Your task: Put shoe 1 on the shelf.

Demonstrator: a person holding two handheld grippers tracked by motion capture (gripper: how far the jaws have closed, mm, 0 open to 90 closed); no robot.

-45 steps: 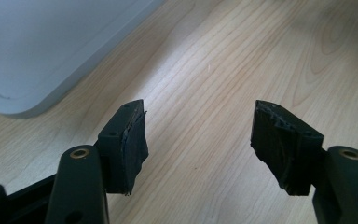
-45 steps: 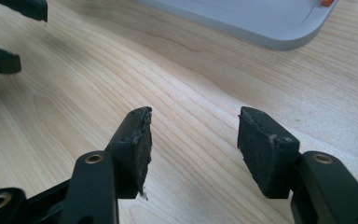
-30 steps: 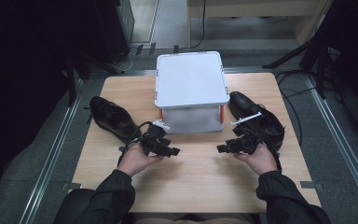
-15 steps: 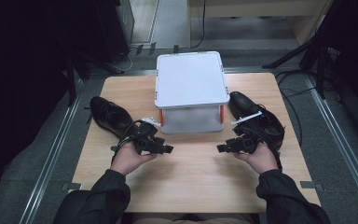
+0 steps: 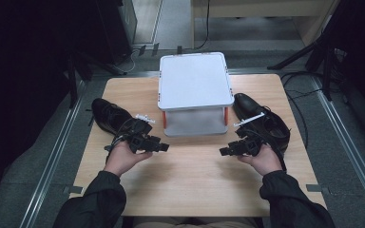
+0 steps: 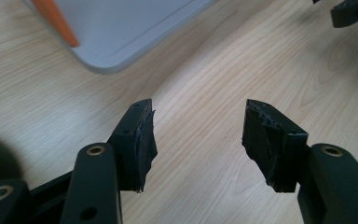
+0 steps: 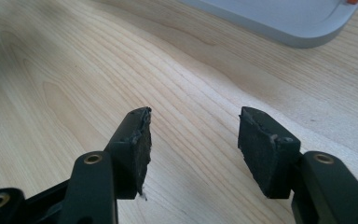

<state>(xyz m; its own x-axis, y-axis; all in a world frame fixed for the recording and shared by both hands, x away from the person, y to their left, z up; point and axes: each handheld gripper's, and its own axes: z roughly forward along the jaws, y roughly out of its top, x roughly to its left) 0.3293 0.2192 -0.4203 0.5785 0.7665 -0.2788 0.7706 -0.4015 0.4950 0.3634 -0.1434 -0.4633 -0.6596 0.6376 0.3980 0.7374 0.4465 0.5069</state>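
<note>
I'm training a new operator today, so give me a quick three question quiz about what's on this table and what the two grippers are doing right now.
1. True or false: the left gripper is shut on a shoe.
2. How many black shoes are on the table?
3. Multiple choice: the white two-tier stand sits (A) between the shoes, (B) at the near edge, (C) on the floor.

Key:
1. False; its jaws are open over bare wood, as are those of the right gripper.
2. Two: left shoe, right shoe.
3. A.
</note>
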